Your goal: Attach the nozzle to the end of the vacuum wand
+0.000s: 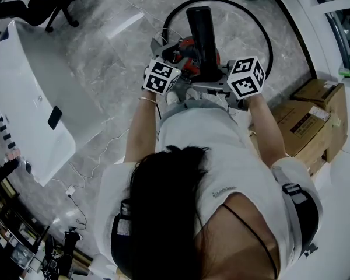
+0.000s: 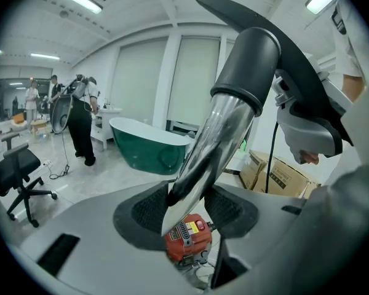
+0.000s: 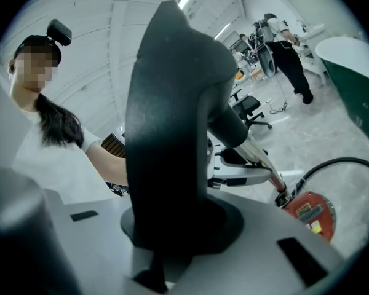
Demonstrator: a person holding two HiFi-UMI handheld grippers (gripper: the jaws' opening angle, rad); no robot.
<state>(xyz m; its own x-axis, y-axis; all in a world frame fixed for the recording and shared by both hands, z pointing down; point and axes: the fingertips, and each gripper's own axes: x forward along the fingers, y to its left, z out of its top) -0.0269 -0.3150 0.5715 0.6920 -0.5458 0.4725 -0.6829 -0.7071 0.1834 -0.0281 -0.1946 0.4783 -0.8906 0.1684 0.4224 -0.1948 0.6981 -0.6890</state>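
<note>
Both of the person's arms reach forward from the body. The left forearm [image 1: 141,127] and right forearm [image 1: 267,130] run nearly parallel, which brings the two marker cubes [image 1: 161,76] close together, side by side.

The left gripper [image 2: 187,209] has its jaws spread wide but clamped on the chrome wand [image 2: 218,140]. The tube runs between the dark pads [image 2: 149,211], which press on it from either side. From the jaws the wand slants up and away to the right. Its upper end sits inside the round collar [image 2: 246,66] of the dark nozzle [image 3: 166,115].

The right gripper [image 3: 172,229] has its jaws drawn nearly together and pinches a narrow lower part of the nozzle. The broad body of the nozzle stands upright just above and ahead of the jaws. Beyond the right jaws, to their right, the left gripper shows holding the wand partway along.

The red vacuum body [image 2: 187,238] lies on the floor below and beyond the left jaws. The black hose [image 3: 332,165] curves away from it, past the right jaws on their far right.
</note>
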